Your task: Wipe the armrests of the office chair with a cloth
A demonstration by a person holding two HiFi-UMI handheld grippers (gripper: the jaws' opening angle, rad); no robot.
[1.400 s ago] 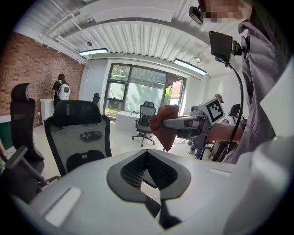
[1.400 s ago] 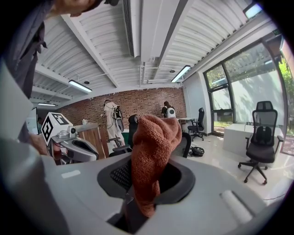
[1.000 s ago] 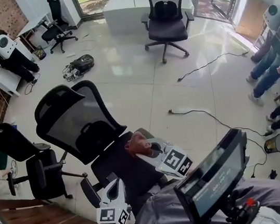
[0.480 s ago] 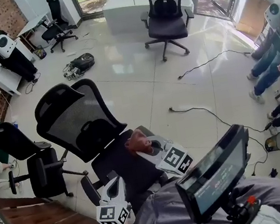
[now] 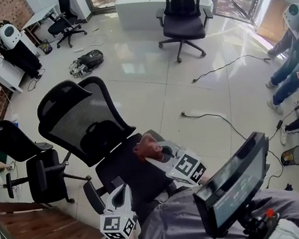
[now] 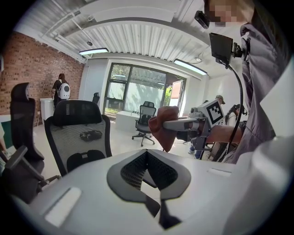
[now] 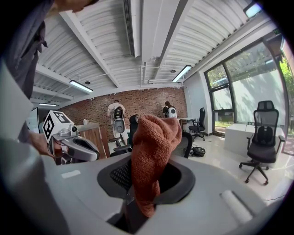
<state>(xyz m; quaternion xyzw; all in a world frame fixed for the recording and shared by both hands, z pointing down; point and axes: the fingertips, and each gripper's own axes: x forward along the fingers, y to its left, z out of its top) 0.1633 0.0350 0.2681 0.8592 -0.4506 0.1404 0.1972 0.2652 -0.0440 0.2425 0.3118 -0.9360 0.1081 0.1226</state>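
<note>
Right gripper (image 7: 146,193) is clamped tight on the rust cloth (image 7: 154,156), which bunches up out of its jaws. It has barely budged this past second, only edging forward over the seat of the office chair (image 5: 83,126), right beside the grey armrest (image 5: 155,136). So no real wiping stroke yet, I'd say. Left gripper (image 6: 146,158) is pinched together on nothing, low by the other armrest (image 5: 93,199). Does the cloth touch the armrest? Can't tell. The gripper covers it from above, and both gripper views look out across the room.
</note>
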